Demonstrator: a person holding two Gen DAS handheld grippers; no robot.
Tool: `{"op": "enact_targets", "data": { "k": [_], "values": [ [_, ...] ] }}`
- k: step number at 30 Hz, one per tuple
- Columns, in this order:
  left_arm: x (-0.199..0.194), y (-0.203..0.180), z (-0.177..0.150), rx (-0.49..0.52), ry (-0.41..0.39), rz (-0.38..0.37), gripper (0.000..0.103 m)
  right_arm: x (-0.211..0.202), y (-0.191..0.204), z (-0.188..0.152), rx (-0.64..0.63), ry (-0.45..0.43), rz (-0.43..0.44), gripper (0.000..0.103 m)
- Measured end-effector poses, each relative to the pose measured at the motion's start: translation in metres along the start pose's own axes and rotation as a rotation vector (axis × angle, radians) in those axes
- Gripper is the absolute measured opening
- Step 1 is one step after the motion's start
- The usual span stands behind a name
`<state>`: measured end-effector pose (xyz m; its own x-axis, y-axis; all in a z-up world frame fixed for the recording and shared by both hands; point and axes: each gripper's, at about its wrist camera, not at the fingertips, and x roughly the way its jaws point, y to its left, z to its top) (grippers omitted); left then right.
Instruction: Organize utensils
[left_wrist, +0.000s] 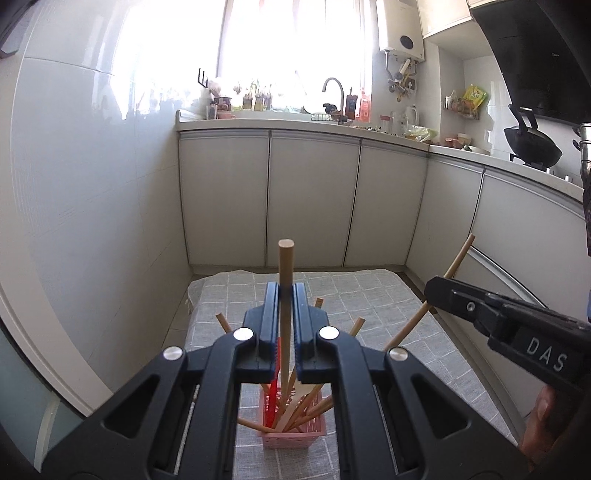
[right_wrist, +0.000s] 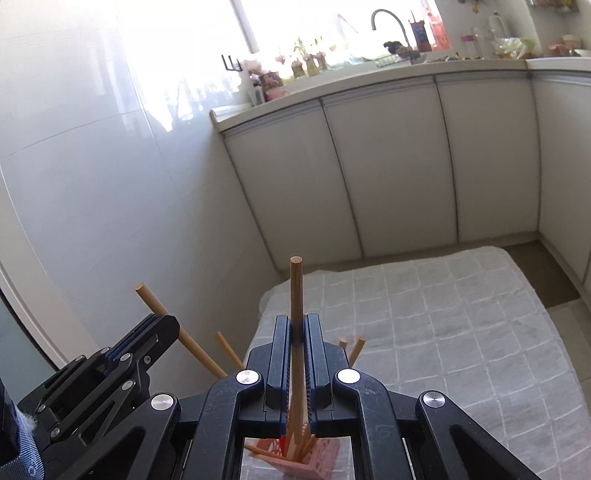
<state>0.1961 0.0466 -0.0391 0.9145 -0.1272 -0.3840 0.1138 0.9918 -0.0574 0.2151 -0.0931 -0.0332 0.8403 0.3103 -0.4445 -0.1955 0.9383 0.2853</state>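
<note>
At the bottom centre of the left wrist view, the left claw pinches a wooden stick that stands upright, its lower end reaching down into the pink basket. That basket sits on the grey checked cloth covering the worktop and holds more wooden sticks and one red utensil, all fanned outward. The right claw, at the bottom centre of its own view, is pressed onto a second upright stick above the same basket. Pale cabinets fill the background.
</note>
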Motion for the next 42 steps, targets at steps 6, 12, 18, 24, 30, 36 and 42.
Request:
{"op": "enact_targets", "data": {
  "k": [6, 12, 18, 24, 30, 36, 42],
  "values": [
    [0.014, 0.005, -0.008, -0.008, 0.035, 0.006, 0.008, 0.024, -0.007, -0.008, 0.012, 0.04, -0.005, 0.006],
    [0.024, 0.013, -0.009, -0.06, 0.077, -0.022, 0.013, 0.038, -0.016, -0.014, 0.039, 0.08, 0.02, 0.009],
    [0.016, 0.019, -0.007, -0.105, 0.076, -0.027, 0.05, 0.031, -0.018, -0.01, 0.055, 0.071, 0.039, 0.024],
    [-0.001, 0.017, -0.004, -0.101, 0.108, 0.009, 0.074, -0.001, -0.019, -0.004, 0.067, 0.037, 0.034, 0.048],
    [-0.052, 0.001, -0.009, -0.059, 0.189, 0.098, 0.099, -0.068, -0.02, -0.01, 0.046, 0.013, -0.097, 0.087],
    [-0.123, -0.02, -0.007, -0.036, 0.265, 0.114, 0.102, -0.161, -0.013, -0.024, 0.012, 0.023, -0.229, 0.103],
    [-0.189, -0.053, -0.007, 0.024, 0.199, 0.082, 0.102, -0.24, 0.01, -0.033, -0.053, 0.007, -0.328, 0.103]
  ]
}}
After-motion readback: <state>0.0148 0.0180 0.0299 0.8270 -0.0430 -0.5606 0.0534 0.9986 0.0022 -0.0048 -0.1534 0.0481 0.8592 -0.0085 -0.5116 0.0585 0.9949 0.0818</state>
